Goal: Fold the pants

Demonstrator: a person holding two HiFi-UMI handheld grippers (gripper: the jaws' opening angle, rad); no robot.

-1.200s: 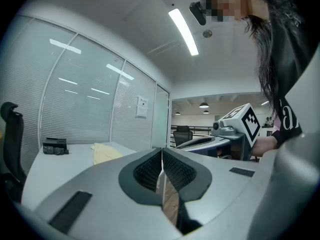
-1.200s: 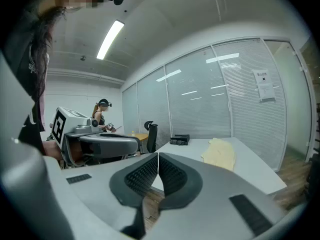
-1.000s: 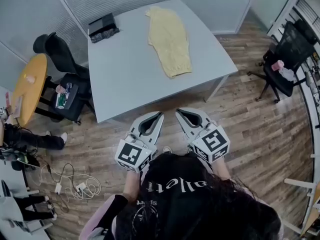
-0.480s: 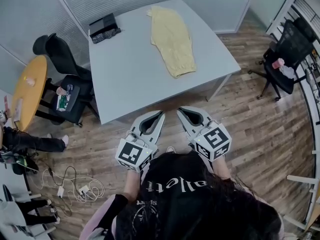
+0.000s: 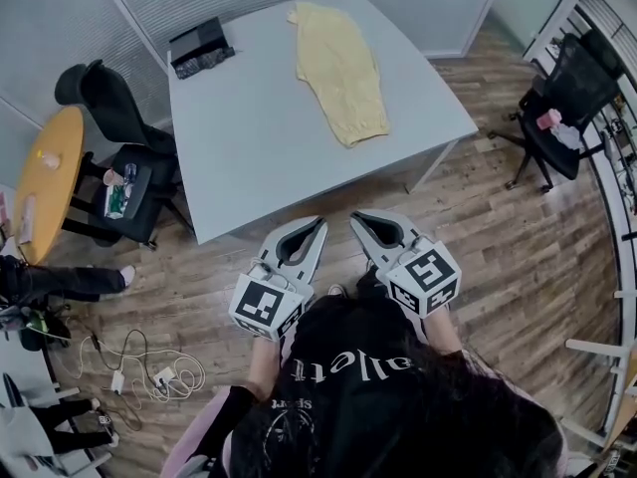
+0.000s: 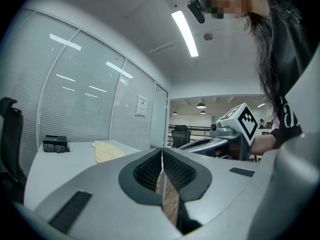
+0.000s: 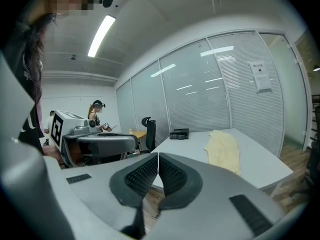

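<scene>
Head-view count: there was one grey table [image 5: 249, 157] at 12 o'clock. On it lay one pair of yellow pants [image 5: 338, 68] and one black box [image 5: 202, 47]. There were two grippers: left gripper [image 5: 318, 226] and right gripper [image 5: 356, 218]. Black office chairs numbered two: one chair [image 5: 95, 93] at 10 o'clock, a second chair [image 5: 567, 98] at 2 o'clock. One round wooden table [image 5: 45, 182] stood at 9 o'clock.

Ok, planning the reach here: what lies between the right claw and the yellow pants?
In the head view, past the right claw comes a narrow strip of wooden floor, then bare grey table up to the pants.
</scene>
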